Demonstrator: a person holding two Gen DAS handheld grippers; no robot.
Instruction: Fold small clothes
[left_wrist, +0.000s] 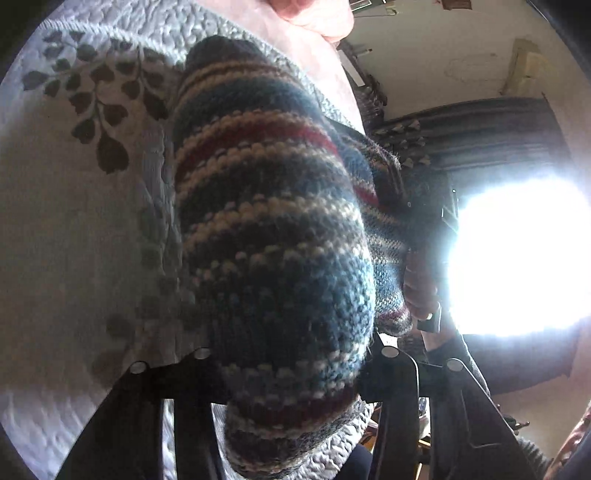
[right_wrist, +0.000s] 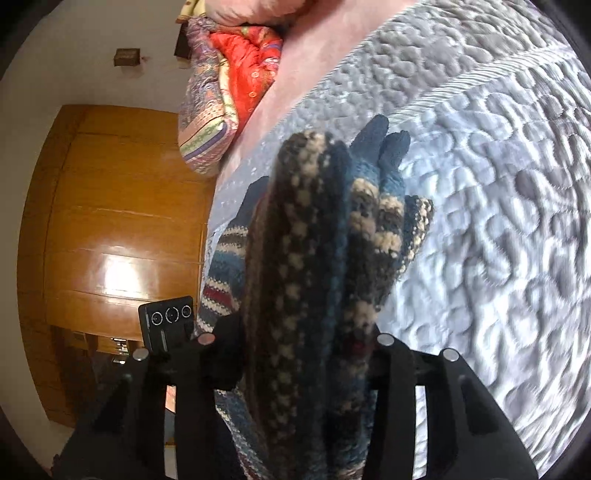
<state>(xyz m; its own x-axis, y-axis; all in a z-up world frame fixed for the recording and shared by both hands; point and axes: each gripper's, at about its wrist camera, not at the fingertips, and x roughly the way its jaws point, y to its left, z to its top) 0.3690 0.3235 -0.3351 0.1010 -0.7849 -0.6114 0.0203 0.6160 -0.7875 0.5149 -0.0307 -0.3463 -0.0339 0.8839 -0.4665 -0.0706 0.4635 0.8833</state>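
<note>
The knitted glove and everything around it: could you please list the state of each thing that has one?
Striped knitted glove: lifted off the quilt, bunched, gripped at both ends.
Left gripper: jaws shut on the glove.
Right gripper: jaws shut on the glove.
Quilted bedspread: spread flat, bare beneath the glove.
Colourful folded blanket: folded, lying at the bed's edge.
Wooden wardrobe: doors closed.

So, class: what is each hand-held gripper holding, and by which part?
Both hold striped knitted gloves. The left hand-held gripper clamps the cuff end; the right hand-held gripper clamps bunched knit, exact part unclear.
</note>
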